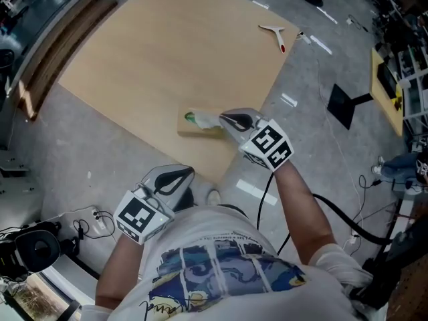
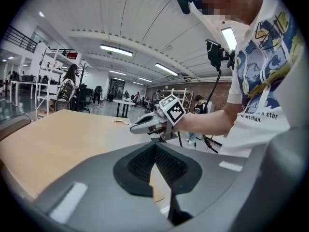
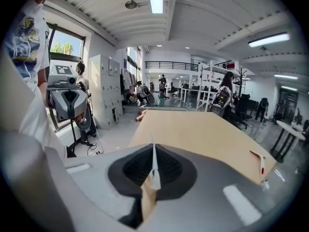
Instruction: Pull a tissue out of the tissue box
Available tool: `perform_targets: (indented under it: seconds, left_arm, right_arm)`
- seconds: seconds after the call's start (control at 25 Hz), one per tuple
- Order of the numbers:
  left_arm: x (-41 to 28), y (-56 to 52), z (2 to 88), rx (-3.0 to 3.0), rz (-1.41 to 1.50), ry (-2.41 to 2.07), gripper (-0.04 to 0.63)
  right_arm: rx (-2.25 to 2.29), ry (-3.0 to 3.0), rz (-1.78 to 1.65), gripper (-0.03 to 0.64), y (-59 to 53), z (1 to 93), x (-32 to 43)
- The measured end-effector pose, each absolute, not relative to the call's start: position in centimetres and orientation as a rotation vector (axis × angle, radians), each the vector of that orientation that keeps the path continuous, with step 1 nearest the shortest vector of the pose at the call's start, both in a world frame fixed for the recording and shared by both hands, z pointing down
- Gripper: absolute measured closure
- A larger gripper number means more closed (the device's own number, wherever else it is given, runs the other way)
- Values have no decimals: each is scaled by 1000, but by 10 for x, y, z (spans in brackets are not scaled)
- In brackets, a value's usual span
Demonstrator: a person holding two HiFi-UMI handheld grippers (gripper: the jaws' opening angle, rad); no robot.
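Mid-pull: the right tool [image 1: 226,120], frame centre, pinches a tissue [image 3: 154,174] above the tissue box [image 1: 190,130]. Next it should lift clear; the left tool [image 1: 182,175] is closed, empty.

Item counts. Grippers: two, namely left gripper [image 1: 187,174] and right gripper [image 1: 226,118]. Marker cubes [image 1: 139,216]: two, one per gripper. Table [image 1: 167,52]: one. Tissue box [image 1: 194,130]: one. Tissue [image 1: 206,120]: one visible. White red-tipped tool [image 1: 275,35] on table: one. Black stand base [image 1: 344,104] on floor: one. Background people [image 3: 226,88]: several, number unclear.
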State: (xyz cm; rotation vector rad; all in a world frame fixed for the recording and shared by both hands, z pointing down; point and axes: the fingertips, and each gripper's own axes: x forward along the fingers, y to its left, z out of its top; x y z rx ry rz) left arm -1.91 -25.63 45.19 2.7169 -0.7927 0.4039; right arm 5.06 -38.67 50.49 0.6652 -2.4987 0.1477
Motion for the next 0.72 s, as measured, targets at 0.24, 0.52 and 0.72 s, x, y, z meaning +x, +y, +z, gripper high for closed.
perform_targets:
  seconds: [0.24, 0.52, 0.72]
  left_arm:
    - [-14, -235, 443, 2718, 390, -843, 591]
    - [3, -203, 443, 2715, 398, -886, 591]
    - [14, -183, 441, 2702, 419, -915, 591]
  right_arm:
    - [669, -2524, 78, 614, -354, 474, 58]
    - [670, -2562, 42, 614, -309, 457, 78]
    - [665, -2589, 42, 614, -280, 452, 91]
